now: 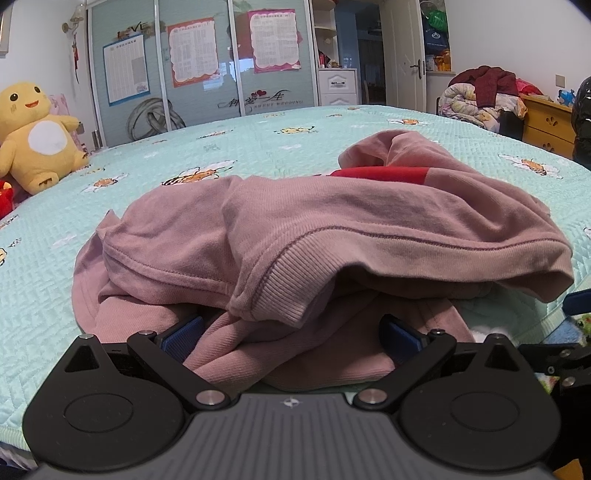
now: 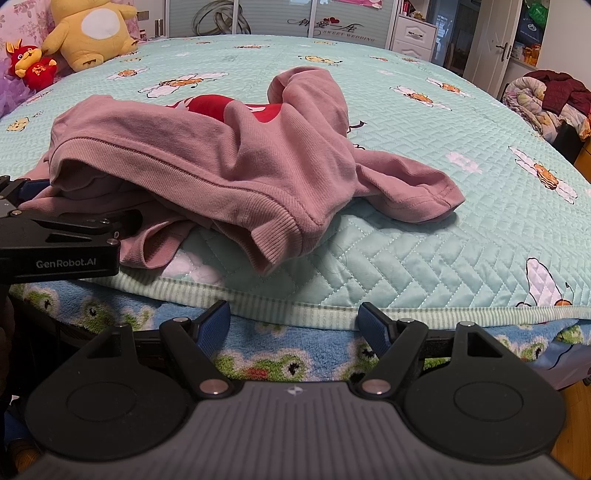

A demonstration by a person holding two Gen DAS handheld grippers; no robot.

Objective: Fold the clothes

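Black gripper housing is filling the bottom of both wrist views. On the left, the left gripper (image 1: 291,341) is reaching into the near edge of a crumpled pink sweatshirt (image 1: 314,236); its blue pads (image 1: 183,338) are standing wide apart with loose folds of fabric bunched between them, not pinched. The sweatshirt is lying in a heap near the front edge of a mint green quilted bedspread (image 1: 44,266) printed with bees, a red patch (image 1: 380,173) showing on top. Further right, the right gripper (image 2: 295,325) is hanging over the bed's edge, jaws wide and holding nothing, with a blue frog-patterned blanket (image 2: 280,354) beneath. A yellow plush toy (image 2: 88,33) is sitting at the far left corner.
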